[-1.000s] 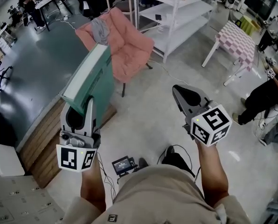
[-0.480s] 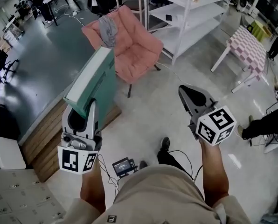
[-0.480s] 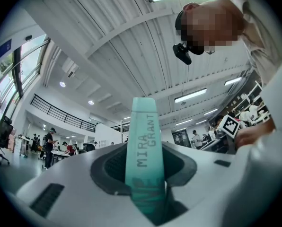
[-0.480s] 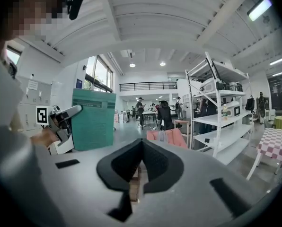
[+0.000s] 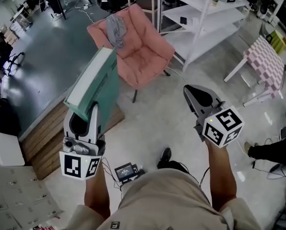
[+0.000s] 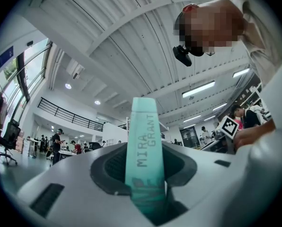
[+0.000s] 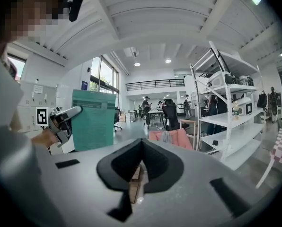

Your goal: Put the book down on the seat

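Observation:
A teal book [image 5: 97,87] with a white page edge stands upright in my left gripper [image 5: 83,111], which is shut on its lower end. In the left gripper view the book's spine [image 6: 143,155] rises from between the jaws of the left gripper [image 6: 143,193]. The seat is a pink cushioned chair [image 5: 143,56] a few steps ahead, with a grey cloth [image 5: 115,28] draped over its back. My right gripper [image 5: 193,92] is held out to the right, shut and with nothing in it. In the right gripper view the right gripper [image 7: 140,174] points toward the chair [image 7: 171,137], and the book [image 7: 93,119] shows at the left.
White shelving [image 5: 200,13] stands right of the chair, and a pink checkered table [image 5: 265,63] is further right. A low wooden platform [image 5: 47,147] runs along the left. A small device with cables [image 5: 126,170] lies by the person's feet. Someone's leg [image 5: 272,150] shows at the right edge.
The chair and the shelving have shifted right and lower in the head view. Both grippers keep their pose, with the book still in the left one.

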### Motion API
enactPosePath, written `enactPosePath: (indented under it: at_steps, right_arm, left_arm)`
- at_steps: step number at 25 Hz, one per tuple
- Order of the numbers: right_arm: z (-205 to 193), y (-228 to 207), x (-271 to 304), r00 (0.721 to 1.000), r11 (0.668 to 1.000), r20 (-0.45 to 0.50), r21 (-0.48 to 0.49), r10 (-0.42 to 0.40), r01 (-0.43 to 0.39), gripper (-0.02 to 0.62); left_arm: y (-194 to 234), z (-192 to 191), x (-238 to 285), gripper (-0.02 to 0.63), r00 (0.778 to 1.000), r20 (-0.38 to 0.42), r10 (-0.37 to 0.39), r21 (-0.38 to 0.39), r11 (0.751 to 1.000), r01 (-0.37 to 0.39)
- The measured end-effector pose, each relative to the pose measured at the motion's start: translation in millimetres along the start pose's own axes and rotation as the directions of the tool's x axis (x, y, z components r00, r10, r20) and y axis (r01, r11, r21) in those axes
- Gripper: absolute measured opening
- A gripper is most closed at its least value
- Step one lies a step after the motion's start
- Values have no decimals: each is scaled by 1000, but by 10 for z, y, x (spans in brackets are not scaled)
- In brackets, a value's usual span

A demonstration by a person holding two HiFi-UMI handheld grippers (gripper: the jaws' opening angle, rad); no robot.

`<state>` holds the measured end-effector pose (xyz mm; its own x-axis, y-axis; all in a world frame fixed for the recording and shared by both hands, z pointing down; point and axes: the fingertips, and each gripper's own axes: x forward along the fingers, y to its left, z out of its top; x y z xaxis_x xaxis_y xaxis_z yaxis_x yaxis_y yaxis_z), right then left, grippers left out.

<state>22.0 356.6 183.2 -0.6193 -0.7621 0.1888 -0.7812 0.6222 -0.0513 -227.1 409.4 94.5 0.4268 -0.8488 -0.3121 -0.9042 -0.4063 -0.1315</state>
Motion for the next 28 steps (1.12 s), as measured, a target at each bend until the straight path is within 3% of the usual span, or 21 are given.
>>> enactPosePath:
  at_steps: [9,14,17,20,28]
  right_arm:
    - [111,-626,264,998,998,0,0,56,-56,-8]
    - [122,-670,242,998,998,21,8,59,-59,-9]
    - [136,-1093,259,998,998,24,16,64,-64,-8]
    - [135,-1421,279,998,998,26,28,50,-51,-9]
    - [45,-1778,465,999,998,-4,43,-36,37,-8]
  left_arm:
    - [-128,-147,610,146,999,-21,41,25,999,-41]
    - [-165,-145,652,146,999,-22,41,38,998,-40]
    - [-329,-239,1057,146,999,-31,42,45,998,-40]
    - [-421,-301,1363,146,999,-32,34,50,998,-33]
    - [-240,-584,1979,146,999,-17,-46,14,999,47]
